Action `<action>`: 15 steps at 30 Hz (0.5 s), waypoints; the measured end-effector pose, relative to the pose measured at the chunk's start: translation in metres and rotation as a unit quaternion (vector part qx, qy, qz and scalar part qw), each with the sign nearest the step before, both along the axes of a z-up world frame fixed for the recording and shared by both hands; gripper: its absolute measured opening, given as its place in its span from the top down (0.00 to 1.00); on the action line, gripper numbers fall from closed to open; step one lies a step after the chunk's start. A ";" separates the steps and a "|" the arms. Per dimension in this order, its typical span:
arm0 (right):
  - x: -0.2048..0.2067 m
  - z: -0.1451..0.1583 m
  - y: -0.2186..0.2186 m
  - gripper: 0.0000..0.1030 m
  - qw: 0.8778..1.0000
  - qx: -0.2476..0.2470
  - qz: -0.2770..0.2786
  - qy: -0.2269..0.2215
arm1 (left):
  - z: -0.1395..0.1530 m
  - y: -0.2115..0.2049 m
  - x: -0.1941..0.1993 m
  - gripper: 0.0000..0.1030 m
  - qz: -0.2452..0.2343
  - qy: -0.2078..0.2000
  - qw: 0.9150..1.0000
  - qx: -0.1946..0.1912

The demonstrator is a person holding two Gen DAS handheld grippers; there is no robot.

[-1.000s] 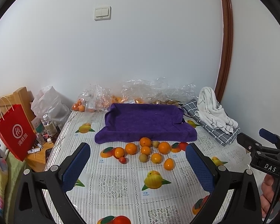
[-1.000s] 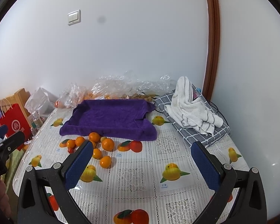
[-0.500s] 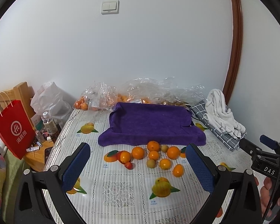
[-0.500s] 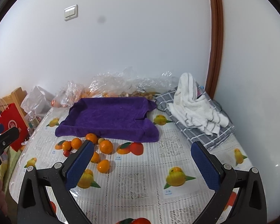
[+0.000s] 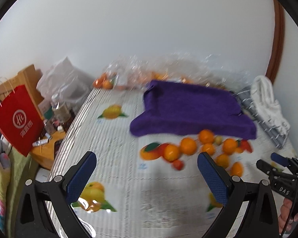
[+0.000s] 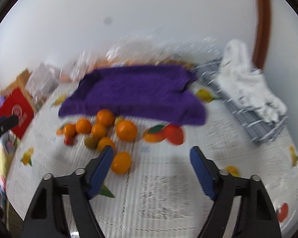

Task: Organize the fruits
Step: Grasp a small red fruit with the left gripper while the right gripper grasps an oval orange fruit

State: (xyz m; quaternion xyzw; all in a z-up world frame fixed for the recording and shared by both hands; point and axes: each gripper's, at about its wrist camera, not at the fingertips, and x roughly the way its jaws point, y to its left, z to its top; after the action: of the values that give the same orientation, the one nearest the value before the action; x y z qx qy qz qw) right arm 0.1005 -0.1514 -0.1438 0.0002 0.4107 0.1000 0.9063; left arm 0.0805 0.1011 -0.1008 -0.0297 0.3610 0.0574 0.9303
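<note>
Several oranges (image 6: 126,130) and smaller fruits lie loose on the fruit-print tablecloth (image 6: 168,188), just in front of a purple towel (image 6: 137,91). They also show in the left wrist view (image 5: 187,145), in front of the towel (image 5: 190,109). My right gripper (image 6: 152,159) is open and empty, low over the cloth, with one orange (image 6: 121,162) beside its left finger. My left gripper (image 5: 147,165) is open and empty, to the left of the fruit cluster. Both views are blurred by motion.
Clear plastic bags with more oranges (image 5: 107,82) lie at the back by the wall. A white cloth on a checked towel (image 6: 246,83) sits at the right. A red paper bag (image 5: 18,117) and a cluttered wooden stand are off the table's left edge.
Both grippers have moved forward and down toward the fruit. The oranges and towel look larger and closer. The left view has swung left. Both stay open.
</note>
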 end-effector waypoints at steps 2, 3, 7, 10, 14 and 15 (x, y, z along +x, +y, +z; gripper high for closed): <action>0.004 -0.020 0.013 0.44 1.000 -0.003 0.019 0.016 | -0.012 0.009 0.001 0.01 0.009 0.007 1.000 0.003; 0.005 -0.027 0.017 0.45 1.000 -0.001 0.022 0.021 | -0.017 0.012 0.002 0.02 0.012 0.012 1.000 0.002; 0.011 -0.045 0.024 0.46 0.999 0.025 0.030 0.037 | -0.037 0.023 0.009 0.04 0.013 0.034 0.999 -0.021; 0.017 -0.052 0.027 0.48 0.998 0.033 0.029 0.045 | -0.048 0.022 0.014 0.06 0.004 0.045 0.998 -0.032; 0.020 -0.058 0.031 0.65 0.998 0.038 0.036 0.045 | -0.061 0.010 0.026 0.08 -0.016 0.057 0.997 -0.047; 0.021 -0.057 0.031 0.65 0.998 0.038 0.039 0.043 | -0.065 0.005 0.030 0.11 -0.025 0.061 0.997 -0.051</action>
State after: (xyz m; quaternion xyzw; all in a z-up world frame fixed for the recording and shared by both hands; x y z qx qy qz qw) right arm 0.1213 -0.1204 -0.2005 0.0227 0.4447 0.1502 0.8827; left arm 0.1109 0.1060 -0.1659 -0.0647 0.4197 0.0176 0.9052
